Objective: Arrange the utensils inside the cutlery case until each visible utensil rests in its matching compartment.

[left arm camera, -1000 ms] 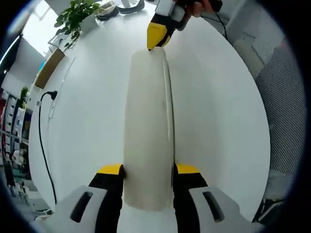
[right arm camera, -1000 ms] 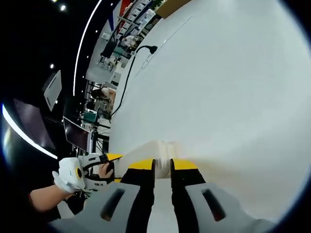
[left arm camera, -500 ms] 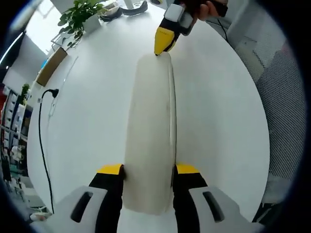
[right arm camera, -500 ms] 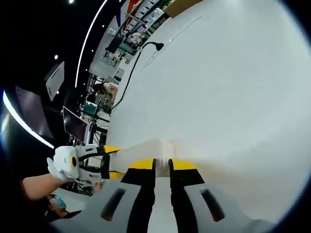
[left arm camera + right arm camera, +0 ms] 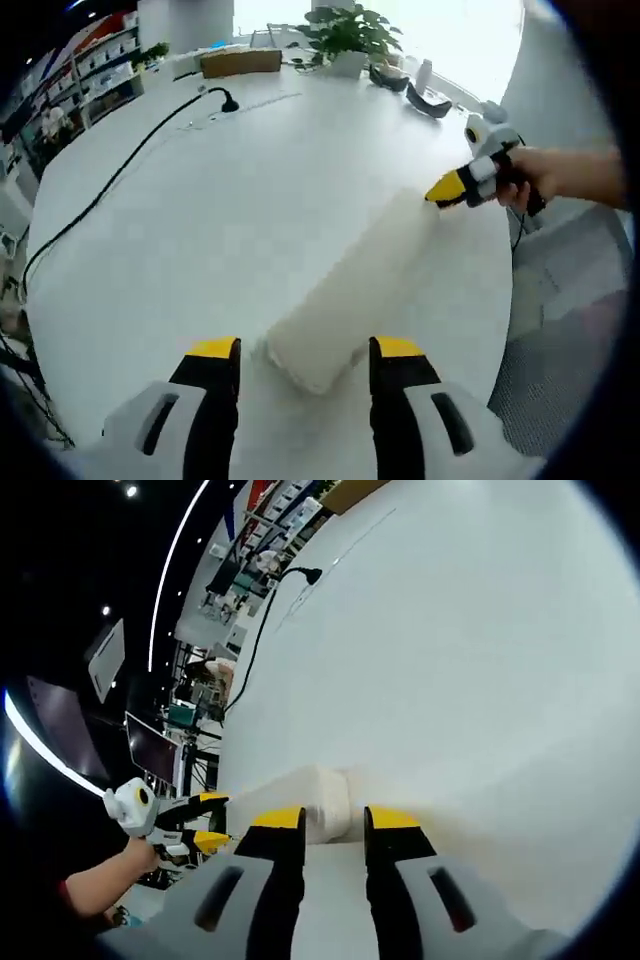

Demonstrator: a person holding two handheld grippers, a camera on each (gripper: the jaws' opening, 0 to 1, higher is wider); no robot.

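Closed cutlery case (image 5: 350, 300) lies on white worktop (image 5: 200, 220), near end between left gripper's (image 5: 303, 352) spread jaws, far end between right gripper's (image 5: 333, 822) parted jaws.

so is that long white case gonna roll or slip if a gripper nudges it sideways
The cutlery case looks rounded along its length, so it may rock or roll. Its smooth shell on the glossy white table probably slides easily. It keeps a straight line end to end, so likely rigid.
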